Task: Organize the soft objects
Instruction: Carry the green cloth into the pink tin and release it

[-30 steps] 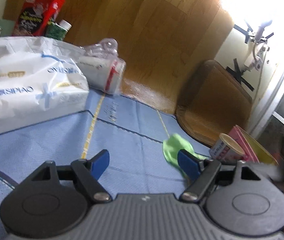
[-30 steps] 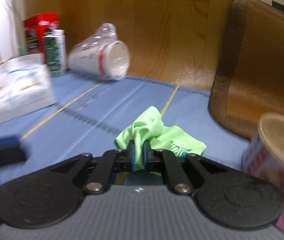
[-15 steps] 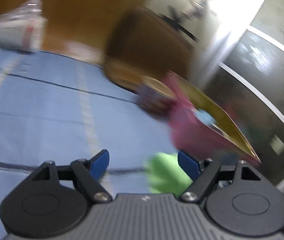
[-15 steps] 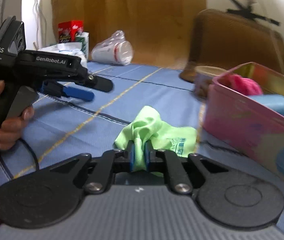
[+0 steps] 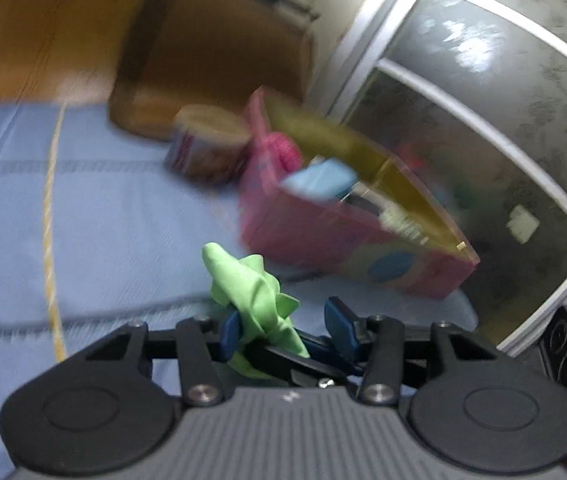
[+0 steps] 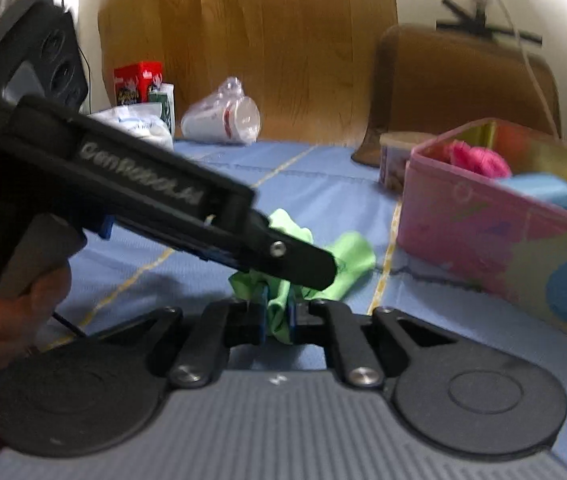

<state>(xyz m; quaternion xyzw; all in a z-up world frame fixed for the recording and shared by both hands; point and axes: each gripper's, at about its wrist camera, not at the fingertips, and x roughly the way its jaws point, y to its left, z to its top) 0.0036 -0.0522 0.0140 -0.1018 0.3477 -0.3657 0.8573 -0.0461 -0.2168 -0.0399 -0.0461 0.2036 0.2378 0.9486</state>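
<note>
A crumpled green cloth (image 5: 251, 288) hangs over the blue tablecloth. My right gripper (image 6: 276, 314) is shut on the cloth (image 6: 347, 258) and holds it up. My left gripper (image 5: 285, 330) is open, its blue pads on either side of the cloth and the right gripper's fingers; the left pad (image 5: 230, 334) touches the cloth. In the right wrist view the left gripper's body (image 6: 143, 196) crosses in front of the cloth. A pink box (image 5: 347, 236) with a pink soft object (image 6: 479, 158) and a blue one (image 6: 539, 190) stands to the right.
A paper tub (image 5: 207, 146) stands beside the pink box (image 6: 495, 236). A brown chair back (image 5: 219, 52) is behind it. In the right wrist view a bagged stack of cups (image 6: 223, 118), a tissue pack (image 6: 135, 122) and a red carton (image 6: 137, 82) sit at the far left.
My left gripper has swung right and come in around the green cloth, its jaws narrowing. My right gripper keeps its hold on the cloth, now closer to the pink box.
</note>
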